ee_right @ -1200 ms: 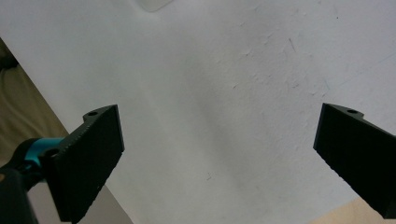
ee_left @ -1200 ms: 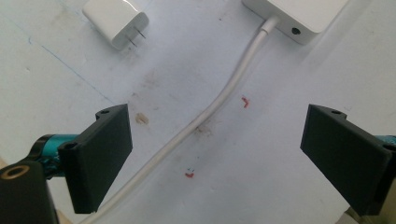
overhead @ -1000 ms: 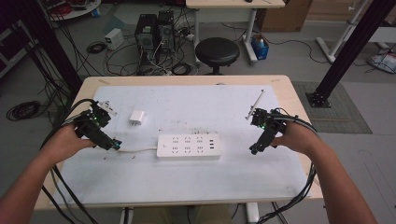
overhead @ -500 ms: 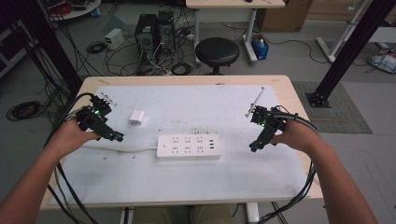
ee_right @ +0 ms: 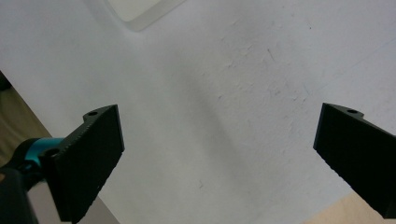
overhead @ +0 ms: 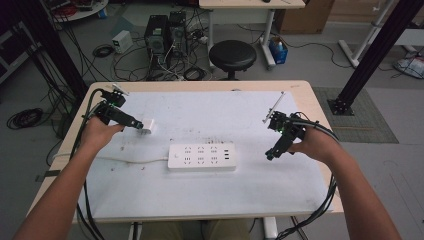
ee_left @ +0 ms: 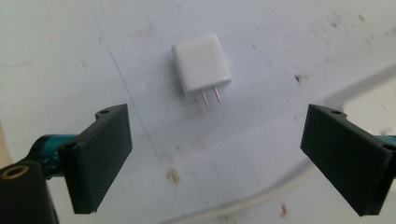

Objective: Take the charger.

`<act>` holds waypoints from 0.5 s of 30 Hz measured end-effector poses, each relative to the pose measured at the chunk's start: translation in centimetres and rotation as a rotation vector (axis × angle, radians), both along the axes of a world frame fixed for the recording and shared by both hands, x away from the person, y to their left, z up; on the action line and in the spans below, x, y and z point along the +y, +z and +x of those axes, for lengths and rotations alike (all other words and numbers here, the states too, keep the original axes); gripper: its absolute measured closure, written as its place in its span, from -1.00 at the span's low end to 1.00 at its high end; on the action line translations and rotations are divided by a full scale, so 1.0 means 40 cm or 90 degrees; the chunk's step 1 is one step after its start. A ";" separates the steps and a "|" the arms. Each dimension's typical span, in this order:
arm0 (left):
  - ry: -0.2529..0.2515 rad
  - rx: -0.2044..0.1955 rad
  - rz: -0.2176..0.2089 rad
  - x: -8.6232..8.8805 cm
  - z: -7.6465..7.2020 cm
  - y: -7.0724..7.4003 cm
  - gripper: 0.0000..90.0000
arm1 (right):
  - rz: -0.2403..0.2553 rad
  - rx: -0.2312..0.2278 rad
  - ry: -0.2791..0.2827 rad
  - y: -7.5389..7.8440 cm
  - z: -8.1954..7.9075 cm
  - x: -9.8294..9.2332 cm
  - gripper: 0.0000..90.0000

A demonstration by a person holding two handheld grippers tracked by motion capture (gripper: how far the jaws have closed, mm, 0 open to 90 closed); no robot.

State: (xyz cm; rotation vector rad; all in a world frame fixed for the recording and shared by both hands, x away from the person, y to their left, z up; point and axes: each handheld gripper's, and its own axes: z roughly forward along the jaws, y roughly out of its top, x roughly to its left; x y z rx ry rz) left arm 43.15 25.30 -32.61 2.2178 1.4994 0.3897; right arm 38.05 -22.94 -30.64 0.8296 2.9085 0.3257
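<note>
Since a second ago your left gripper [overhead: 136, 123] has travelled up and inward from beside the power strip's cord to the white charger [overhead: 148, 126]; your right gripper [overhead: 271, 155] has held its place.

Left gripper view: jaws spread wide, nothing between them. Charger [ee_left: 201, 63] lies flat on the white mat ahead of the jaws, apart from both. It's a smooth, matte, rounded-corner block with two thin metal prongs pointing back toward you. Jaw faces are flat, black and rectangular, on teal fittings.

High view: your left jaw tips reach the charger's near edge; whether they touch it you can't tell from there.

Power strip [overhead: 201, 156] is a long white glossy bar at mid-table, sockets in rows, small ports at its right end. Its white cord [overhead: 125, 161] runs left, toward your left forearm.

Right gripper [ee_right: 219, 154]: jaws wide, empty, over bare mat [ee_right: 224, 93] just right of the strip. Mat surface is scuffed, with fine scratches and specks. A pale rounded corner is cut off at the top edge, too little to identify. Table [overhead: 320, 120] has a light wood edge around the mat.
</note>
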 end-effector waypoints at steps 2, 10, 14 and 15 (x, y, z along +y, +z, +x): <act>0.020 -0.012 0.004 -0.009 0.033 -0.021 -0.80 | 0.003 0.005 -0.008 -0.003 0.001 0.001 -0.98; 0.056 0.013 0.003 -0.013 0.108 -0.096 -0.80 | 0.006 0.020 -0.012 -0.019 0.003 0.005 -0.98; 0.057 0.007 0.009 -0.023 0.127 -0.120 -0.80 | 0.005 0.020 -0.013 -0.019 0.003 0.004 -0.98; 0.061 0.011 0.011 -0.026 0.132 -0.127 -0.80 | 0.006 0.018 -0.012 -0.018 0.003 0.004 -0.98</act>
